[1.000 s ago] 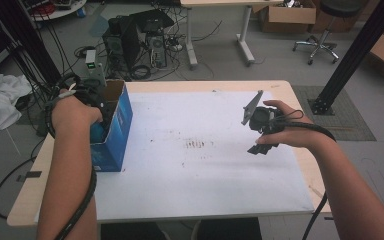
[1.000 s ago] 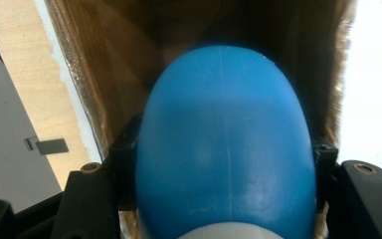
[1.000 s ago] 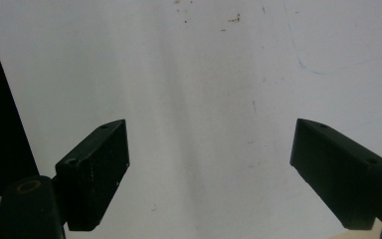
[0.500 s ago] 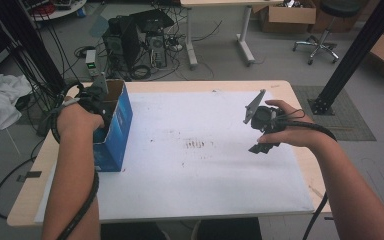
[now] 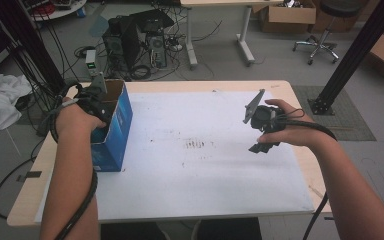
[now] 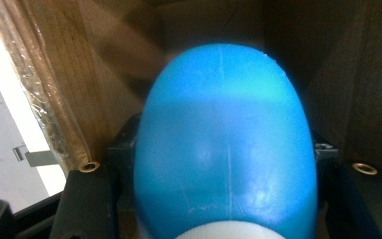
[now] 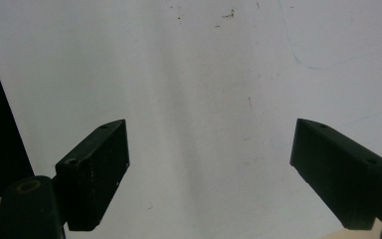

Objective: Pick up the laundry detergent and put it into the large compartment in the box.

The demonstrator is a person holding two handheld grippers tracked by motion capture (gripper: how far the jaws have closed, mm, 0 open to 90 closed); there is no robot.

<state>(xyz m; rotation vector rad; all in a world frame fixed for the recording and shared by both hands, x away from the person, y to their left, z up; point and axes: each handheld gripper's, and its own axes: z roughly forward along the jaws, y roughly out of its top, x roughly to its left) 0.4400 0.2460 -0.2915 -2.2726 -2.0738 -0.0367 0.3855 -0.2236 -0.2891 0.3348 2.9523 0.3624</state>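
High view: the left gripper [image 5: 99, 102] is down inside the open top of the blue box [image 5: 115, 132], which stands at the left edge of the white sheet [image 5: 205, 170] covering the table [image 5: 25, 200]. The person's left hand [image 5: 77, 117] is over the box's near end, forearm running up from the bottom of the frame, cable trailing along it.

Left gripper view: and there it is, a blue bottle [image 6: 226, 144], rounded and smooth, with a white band at its lower edge, sitting right between the two black jaws. The jaws press against its sides, left and right, so the tongs are pinching the bottle. Brown cardboard walls of the box surround it on both sides and behind, so the bottle is inside the box, in the grip.

Over on the other side, the right gripper [image 5: 260, 145] hangs above the sheet's right part, well apart from the box, held in the right hand [image 5: 285, 132], its grey plate sticking up toward the table's far edge.

Right gripper view: the two black jaws stand spread wide, with nothing between them but the bare white sheet below, speckled with a few small marks. A dark strip runs down the left edge of that view.
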